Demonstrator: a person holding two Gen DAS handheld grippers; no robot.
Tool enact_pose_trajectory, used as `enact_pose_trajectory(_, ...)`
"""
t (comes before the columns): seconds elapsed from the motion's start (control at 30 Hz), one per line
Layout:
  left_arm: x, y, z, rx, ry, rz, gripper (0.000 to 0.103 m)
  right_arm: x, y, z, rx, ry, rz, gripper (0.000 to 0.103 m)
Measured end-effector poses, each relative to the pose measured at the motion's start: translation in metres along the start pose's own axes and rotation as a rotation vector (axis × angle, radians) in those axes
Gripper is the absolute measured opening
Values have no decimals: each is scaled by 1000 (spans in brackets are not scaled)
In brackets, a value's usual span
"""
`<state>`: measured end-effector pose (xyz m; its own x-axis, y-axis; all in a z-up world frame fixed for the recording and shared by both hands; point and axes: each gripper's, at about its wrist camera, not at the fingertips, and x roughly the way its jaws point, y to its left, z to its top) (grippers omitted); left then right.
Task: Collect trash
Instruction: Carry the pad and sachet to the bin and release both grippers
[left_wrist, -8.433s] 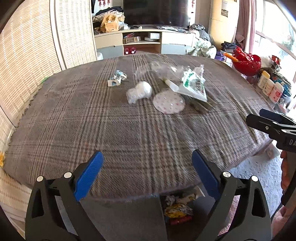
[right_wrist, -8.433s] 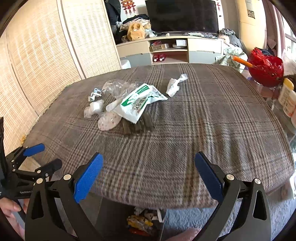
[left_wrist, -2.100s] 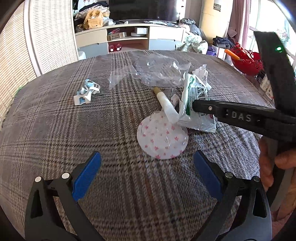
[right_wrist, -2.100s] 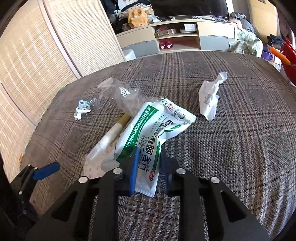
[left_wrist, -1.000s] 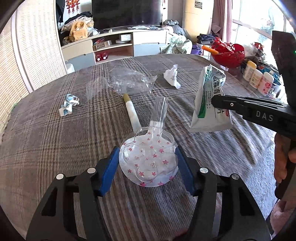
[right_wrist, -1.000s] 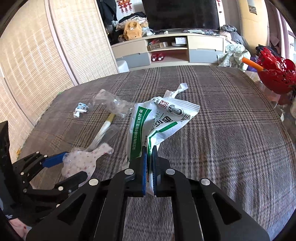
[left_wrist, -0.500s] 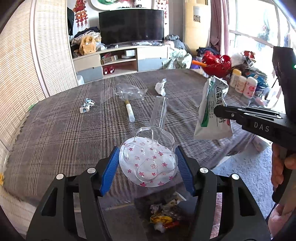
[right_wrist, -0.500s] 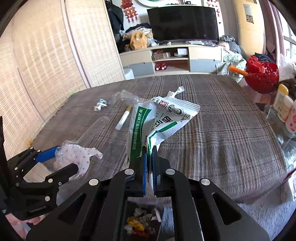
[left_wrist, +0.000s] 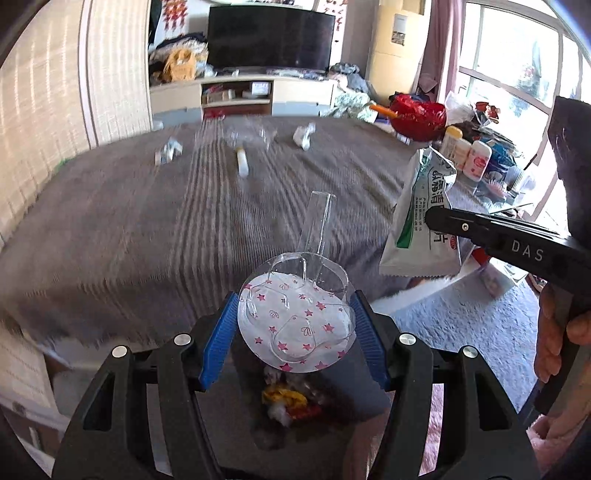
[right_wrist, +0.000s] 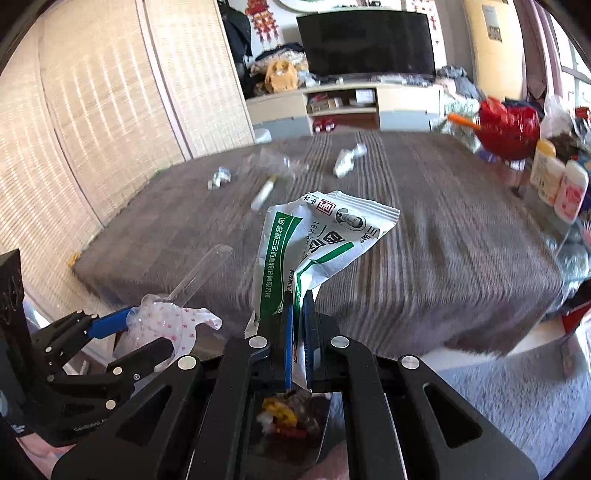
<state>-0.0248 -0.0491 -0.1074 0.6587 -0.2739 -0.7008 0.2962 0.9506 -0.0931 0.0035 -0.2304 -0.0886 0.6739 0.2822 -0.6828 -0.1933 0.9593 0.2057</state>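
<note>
Left hand-held gripper (left_wrist: 295, 325) was clenched on a clear blister pack (left_wrist: 295, 321) w/ star-print backing, pack wedged between the blue pads at lower centre of the left wrist view, its clear tube end sticking up toward mid frame. In the right wrist view the same left hand-held gripper (right_wrist: 147, 332) sat at lower left w/ the blister pack (right_wrist: 166, 321) in it.

Right hand-held gripper (right_wrist: 297, 343) was clenched on a white-green pouch (right_wrist: 314, 251); pads pinched the pouch's bottom edge at lower centre of the frame, the rest of it standing up crumpled above the fingers toward mid frame. In the left wrist view the pouch (left_wrist: 417, 236) hung at right of centre, gripped from the right by the right hand-held gripper (left_wrist: 432, 218), a hand (left_wrist: 557, 332) on its handle at the right edge.

Directly below both grippers, at bottom centre of each view, a dark bin (right_wrist: 291, 435) showed w/ yellow and red scraps inside; bin (left_wrist: 295, 417) also seen under the blister pack.

Bench (left_wrist: 129, 229) w/ plaid cloth filled mid frame, blurred. Left on it, upper centre: a white tube (left_wrist: 242, 160), a crumpled wrapper (left_wrist: 303, 136), a small blue-white scrap (left_wrist: 168, 151), and clear plastic (left_wrist: 251, 134), all well apart from both grippers.
</note>
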Motion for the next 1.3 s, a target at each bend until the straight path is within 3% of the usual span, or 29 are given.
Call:
enact_pose_trajectory(0.43,65,3,-69,-79,192,1,58,63,-6,-74,57,232,18,7)
enact_pose_trajectory(1.03,97,16,-86,-86,292,-15,60,112,-8,-84,118,357,57,11)
enact_pose_trajectory(1.1,98,17,-87,-94,300,-15,60,113,-11,-83,132,360,57,18)
enact_pose_trajectory(1.17,99,19,-88,-103,301,-17,65,113,-13,-83,146,352,58,44)
enact_pose_trajectory(1.3,97,21,-88,-107,295,-8,76,108,-15,-79,147,332,44,50)
